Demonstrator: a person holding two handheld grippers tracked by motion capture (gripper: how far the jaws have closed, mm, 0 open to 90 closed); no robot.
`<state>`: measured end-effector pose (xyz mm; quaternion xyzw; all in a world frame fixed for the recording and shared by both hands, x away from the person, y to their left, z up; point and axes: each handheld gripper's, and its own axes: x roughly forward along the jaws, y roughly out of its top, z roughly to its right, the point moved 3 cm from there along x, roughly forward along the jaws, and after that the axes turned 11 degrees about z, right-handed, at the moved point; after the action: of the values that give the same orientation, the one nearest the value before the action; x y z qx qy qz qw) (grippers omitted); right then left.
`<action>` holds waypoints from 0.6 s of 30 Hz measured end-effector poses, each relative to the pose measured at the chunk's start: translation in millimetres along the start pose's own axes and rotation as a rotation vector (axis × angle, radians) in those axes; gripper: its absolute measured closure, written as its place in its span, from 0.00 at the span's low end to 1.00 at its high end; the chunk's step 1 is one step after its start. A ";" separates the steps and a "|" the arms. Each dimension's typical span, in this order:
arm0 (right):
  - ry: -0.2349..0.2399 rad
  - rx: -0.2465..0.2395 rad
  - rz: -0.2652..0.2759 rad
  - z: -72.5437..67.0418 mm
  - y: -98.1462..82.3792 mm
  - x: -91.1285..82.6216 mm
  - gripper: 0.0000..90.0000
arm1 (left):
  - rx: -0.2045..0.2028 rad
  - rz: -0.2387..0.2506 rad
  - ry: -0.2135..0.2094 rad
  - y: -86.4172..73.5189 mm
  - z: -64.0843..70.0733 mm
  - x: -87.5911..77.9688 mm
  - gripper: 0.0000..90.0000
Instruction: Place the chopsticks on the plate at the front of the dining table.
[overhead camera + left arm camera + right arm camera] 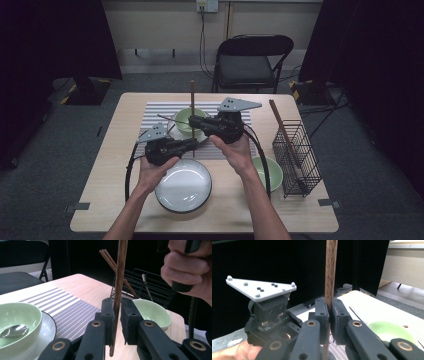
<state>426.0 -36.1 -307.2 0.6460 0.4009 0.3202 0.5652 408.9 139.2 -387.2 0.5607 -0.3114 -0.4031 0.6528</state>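
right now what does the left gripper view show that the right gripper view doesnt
Left gripper view: a spoon in the green bowl on a plate, the wire basket with chopsticks, a second green bowl and the person's right hand.
Right gripper view: the left gripper with its grey plate.
Both: an upright wooden chopstick between black jaws, over the striped mat.

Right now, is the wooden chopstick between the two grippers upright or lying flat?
Upright. The chopstick stands vertical above the striped placemat, with the left gripper and the right gripper both clamped on its shaft.
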 end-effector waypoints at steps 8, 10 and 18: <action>0.009 0.013 0.021 0.0 4.8 0.5 0.94 | 0.007 0.004 -0.001 -1.0 0.8 -1.1 0.90; 0.012 0.016 0.024 -1.0 6.4 0.7 0.94 | -0.002 0.011 0.003 -1.4 0.2 -0.8 0.90; 0.016 0.008 0.019 -1.2 5.2 3.1 0.93 | 0.006 -0.003 -0.006 -3.8 1.8 -0.9 0.95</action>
<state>427.2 -33.0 -302.0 0.6497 0.4004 0.3292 0.5561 406.2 138.9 -390.5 0.5618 -0.3139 -0.4049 0.6495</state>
